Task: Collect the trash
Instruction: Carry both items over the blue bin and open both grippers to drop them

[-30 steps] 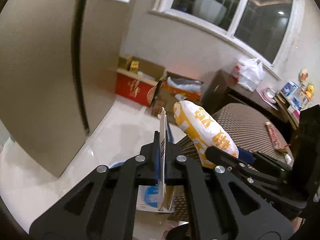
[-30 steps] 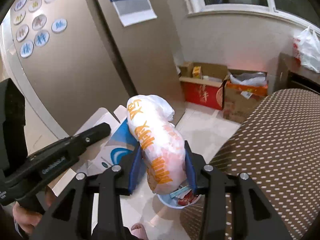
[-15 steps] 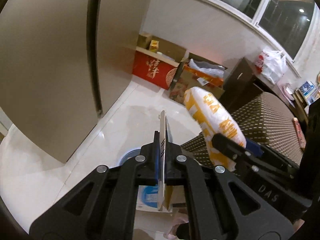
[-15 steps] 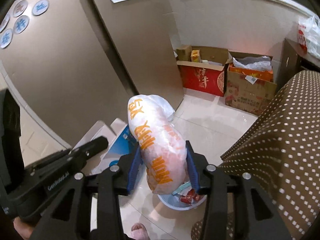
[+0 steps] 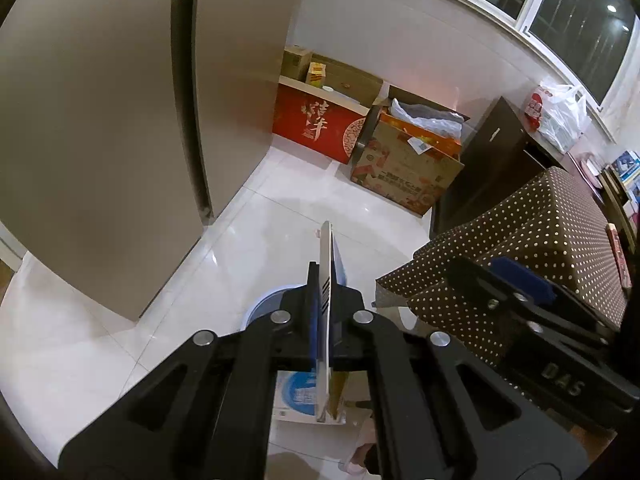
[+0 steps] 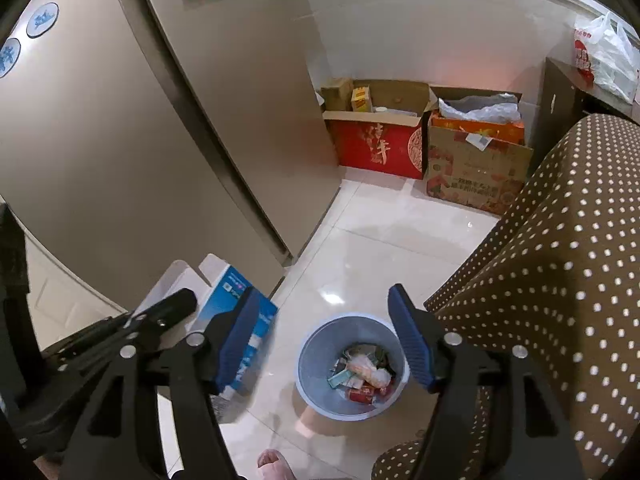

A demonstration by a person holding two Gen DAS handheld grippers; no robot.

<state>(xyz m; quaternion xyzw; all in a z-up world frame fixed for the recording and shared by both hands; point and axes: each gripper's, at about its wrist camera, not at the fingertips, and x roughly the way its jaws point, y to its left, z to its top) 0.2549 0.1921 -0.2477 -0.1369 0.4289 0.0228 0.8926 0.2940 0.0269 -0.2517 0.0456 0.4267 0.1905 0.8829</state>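
My left gripper has its jaws pinching a flat blue-and-white box, held edge-on with its long axis running up the frame. My right gripper has its jaws spread wide and empty, hanging directly above the bin at lower centre, already holding wrappers. The bin lies just right of the box, so the left arm needs a short sideways carry, I judge. The dotted tablecloth crowds the right edge, the cabinet the left; open floor lies ahead.
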